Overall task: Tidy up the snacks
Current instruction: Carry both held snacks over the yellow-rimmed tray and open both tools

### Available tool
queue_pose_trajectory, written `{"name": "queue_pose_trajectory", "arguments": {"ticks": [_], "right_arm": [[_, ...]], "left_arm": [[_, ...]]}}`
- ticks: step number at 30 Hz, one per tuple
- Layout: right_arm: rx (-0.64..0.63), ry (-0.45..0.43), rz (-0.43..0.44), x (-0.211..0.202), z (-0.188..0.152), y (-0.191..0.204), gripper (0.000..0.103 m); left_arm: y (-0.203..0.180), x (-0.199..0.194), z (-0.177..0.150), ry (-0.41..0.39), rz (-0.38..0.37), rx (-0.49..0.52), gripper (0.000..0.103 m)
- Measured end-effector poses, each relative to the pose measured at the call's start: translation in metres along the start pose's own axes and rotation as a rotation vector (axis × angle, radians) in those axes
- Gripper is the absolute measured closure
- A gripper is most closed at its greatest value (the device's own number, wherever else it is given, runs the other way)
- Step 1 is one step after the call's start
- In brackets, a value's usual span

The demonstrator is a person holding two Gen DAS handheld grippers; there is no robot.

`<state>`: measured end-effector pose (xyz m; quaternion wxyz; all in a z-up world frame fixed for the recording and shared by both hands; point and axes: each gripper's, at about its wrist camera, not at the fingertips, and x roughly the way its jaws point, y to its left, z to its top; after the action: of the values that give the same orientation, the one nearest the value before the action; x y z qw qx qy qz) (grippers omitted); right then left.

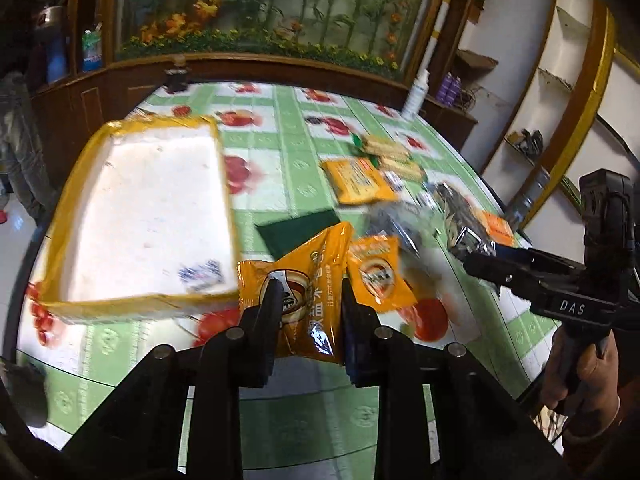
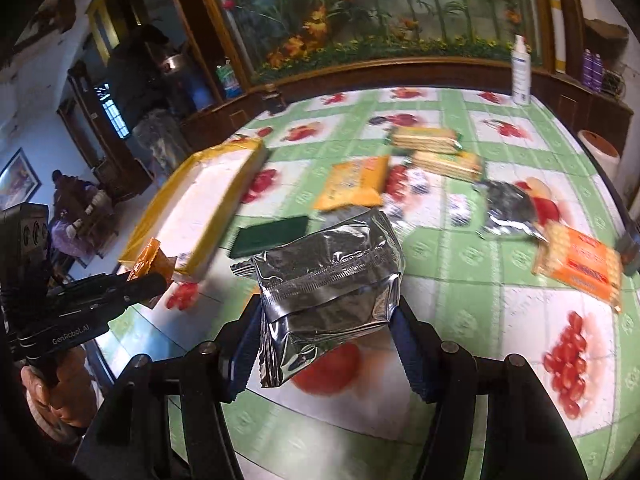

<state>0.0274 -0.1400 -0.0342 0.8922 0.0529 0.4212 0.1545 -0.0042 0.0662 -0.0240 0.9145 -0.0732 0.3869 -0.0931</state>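
Nearest in the left wrist view, the left gripper [image 1: 308,300] has its black jaws closed tightly on a glossy orange snack packet [image 1: 308,280] printed with a brown and white round logo, held off the table. A second, smaller orange packet with the same logo [image 1: 378,272] sits just to its right; whether it is joined to the first cannot be told.

In the right wrist view, the right gripper [image 2: 326,320], with blue ribbed pads, is closed about halfway on a crinkled silver foil snack bag [image 2: 332,280], pressing it from both sides and holding it clear of the table.

Below both lies a table covered by a green and white checked cloth printed with red fruit [image 2: 500,312]. To the left on it sits a shallow white foam tray with a yellow taped rim [image 1: 148,216], with a small blue and white item near its close corner. Beside the tray lies a flat dark green rectangular pad [image 2: 272,232].

Farther back, spread on the cloth, are a flat yellow-orange packet [image 2: 352,184], two clear-wrapped packs of pale biscuits [image 2: 436,148], another crumpled silver foil bag [image 2: 508,208], and at the right an orange-labelled pack of crackers [image 2: 580,272].

At the far edge stands a white spray bottle [image 2: 522,72] before a wood-framed glass panel of flowers and bamboo [image 2: 380,12].
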Motion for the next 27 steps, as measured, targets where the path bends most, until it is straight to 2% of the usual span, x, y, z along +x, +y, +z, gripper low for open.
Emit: {"name": "queue_pose_trajectory", "arguments": {"ticks": [5,10,13,16,19,24,26,27], "right_arm": [[-0.062,-0.003,0.115,0.028,0.03,0.042,0.04],[-0.131,-0.005,0.243,0.082,0.072,0.098,0.04],[-0.171,0.018,0.297,0.123,0.099,0.133,0.04],[-0.206,0.051,0.286,0.169,0.119,0.16,0.04],[-0.2,0.098,0.273,0.213,0.13,0.169,0.04],[-0.23,0.167,0.229,0.263,0.133,0.18,0.04],[-0.252,0.193,0.207,0.274,0.131,0.184,0.038],[-0.268,0.186,0.193,0.274,0.129,0.188,0.034]], "left_arm": [[0.049,-0.004,0.02,-0.049,0.105,-0.07,0.079],[0.096,0.021,0.033,-0.032,0.206,-0.163,0.079],[0.119,0.038,0.037,0.002,0.233,-0.223,0.079],[0.134,0.049,0.037,0.025,0.257,-0.259,0.079],[0.143,0.054,0.036,0.04,0.272,-0.27,0.079],[0.145,0.063,0.034,0.073,0.326,-0.23,0.079],[0.146,0.066,0.032,0.093,0.344,-0.225,0.072],[0.148,0.068,0.032,0.102,0.344,-0.227,0.065]]}}
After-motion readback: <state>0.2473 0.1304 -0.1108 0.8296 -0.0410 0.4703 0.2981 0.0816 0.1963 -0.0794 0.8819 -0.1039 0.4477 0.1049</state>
